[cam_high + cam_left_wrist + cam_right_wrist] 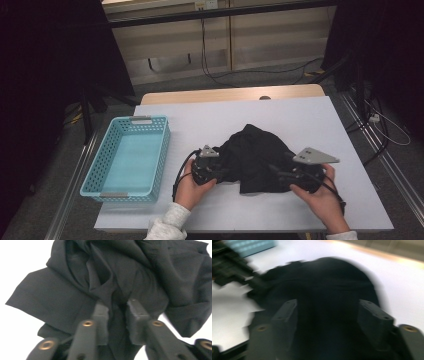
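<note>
A crumpled black fabric garment (257, 157) lies bunched in a heap on the white tabletop (300, 115), right of the middle and toward the near edge, between the two hands. The high view gives that placing; the left gripper view gives the detail, with folds, a flat flap spread to one side and a ridge of cloth running down between the jaws. There the left gripper (117, 308) has its jaws drawn close together with a fold of the garment (112, 277) pinched between them, so it is clenched on the cloth. From above, the same gripper (220, 172) sits at the heap's left edge.

The right gripper view is blurred, yet its gripper (327, 310) plainly has jaws spread wide, released, with the dark garment (322, 280) lying between and beyond them. In the high view, the right gripper (280, 175) is at the heap's right edge.

A light blue perforated plastic basket (102, 167) stands well left of the garment, near the table's left side.
</note>
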`<state>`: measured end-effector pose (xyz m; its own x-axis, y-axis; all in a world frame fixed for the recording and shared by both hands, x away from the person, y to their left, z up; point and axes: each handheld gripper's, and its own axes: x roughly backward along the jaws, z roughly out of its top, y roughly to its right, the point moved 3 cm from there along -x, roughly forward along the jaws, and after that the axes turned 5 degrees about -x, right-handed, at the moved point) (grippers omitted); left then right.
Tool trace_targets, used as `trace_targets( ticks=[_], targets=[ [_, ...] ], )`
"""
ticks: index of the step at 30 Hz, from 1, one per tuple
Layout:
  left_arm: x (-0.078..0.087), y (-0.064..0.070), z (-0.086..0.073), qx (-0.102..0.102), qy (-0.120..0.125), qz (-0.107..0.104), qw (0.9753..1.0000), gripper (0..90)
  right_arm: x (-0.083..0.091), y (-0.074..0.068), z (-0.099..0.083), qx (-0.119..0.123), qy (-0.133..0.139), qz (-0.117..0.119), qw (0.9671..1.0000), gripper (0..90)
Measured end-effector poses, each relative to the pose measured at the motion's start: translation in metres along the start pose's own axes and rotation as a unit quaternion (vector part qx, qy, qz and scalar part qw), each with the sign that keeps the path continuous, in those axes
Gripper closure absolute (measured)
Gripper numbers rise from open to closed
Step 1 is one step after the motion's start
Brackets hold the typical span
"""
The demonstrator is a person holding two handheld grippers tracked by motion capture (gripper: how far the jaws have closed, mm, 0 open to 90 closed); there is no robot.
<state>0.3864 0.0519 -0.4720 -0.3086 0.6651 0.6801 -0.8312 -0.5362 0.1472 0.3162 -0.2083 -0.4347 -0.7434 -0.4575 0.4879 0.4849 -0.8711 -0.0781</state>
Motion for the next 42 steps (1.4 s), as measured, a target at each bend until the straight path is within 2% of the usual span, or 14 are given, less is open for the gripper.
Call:
trace_targets(
  ticks=[3,5,7,9,11,12,13,17,20,22,26,36,39,42],
  targets=[
    [0.005,0.0,0.001,0.005,0.004,-0.003,1.0,79.8,-0.019,-0.027,-0.004,0.024,-0.026,0.042,0.9985,24.8],
    [0.01,-0.002,0.002,0.005,0.008,-0.003,0.9999,82.8,-0.034,-0.046,-0.009,0.041,-0.051,0.067,0.9956,23.9],
    [0.016,-0.003,0.002,0.014,0.015,-0.006,0.9998,87.0,-0.044,-0.055,-0.015,0.064,-0.072,0.065,0.9932,26.2],
    [0.023,-0.006,0.003,0.018,0.017,-0.003,0.9997,87.8,-0.052,-0.058,-0.019,0.086,-0.09,0.042,0.9913,42.0],
    [0.029,-0.009,0.002,0.022,0.022,0.001,0.9995,88.0,-0.051,-0.053,-0.018,0.084,-0.084,0.03,0.9925,69.0],
    [0.031,-0.011,0.001,0.023,0.023,0.002,0.9995,88.1,-0.049,-0.05,-0.016,0.078,-0.081,0.033,0.9931,79.1],
    [0.034,-0.014,0.001,0.027,0.027,0.004,0.9993,88.1,-0.047,-0.046,-0.015,0.073,-0.081,0.03,0.9936,83.9],
    [0.046,-0.022,0.001,0.037,0.04,0.013,0.9984,88.1,-0.035,-0.029,-0.008,0.035,-0.053,0.027,0.9976,84.5],
    [0.057,-0.028,0.003,0.047,0.053,0.019,0.9973,88.3,-0.019,-0.01,0.0,-0.006,-0.014,0.02,0.9997,84.6],
    [0.062,-0.031,0.003,0.05,0.06,0.023,0.9967,88.3,-0.006,0.006,0.005,-0.032,0.011,0.008,0.9994,86.3],
    [0.068,-0.036,0.003,0.058,0.069,0.031,0.9954,88.3,0.009,0.024,0.007,-0.065,0.036,-0.006,0.9972,86.7],
    [0.083,-0.045,0.006,0.061,0.089,0.049,0.993,88.4,0.036,0.048,0.014,-0.084,0.073,-0.032,0.9933,87.0],
    [0.084,-0.047,0.005,0.063,0.09,0.053,0.9925,88.4,0.037,0.047,0.015,-0.085,0.076,-0.028,0.9931,87.0],
    [0.082,-0.047,0.005,0.065,0.088,0.051,0.9927,88.4,0.029,0.04,0.013,-0.077,0.065,-0.022,0.9947,86.9]
  ],
)
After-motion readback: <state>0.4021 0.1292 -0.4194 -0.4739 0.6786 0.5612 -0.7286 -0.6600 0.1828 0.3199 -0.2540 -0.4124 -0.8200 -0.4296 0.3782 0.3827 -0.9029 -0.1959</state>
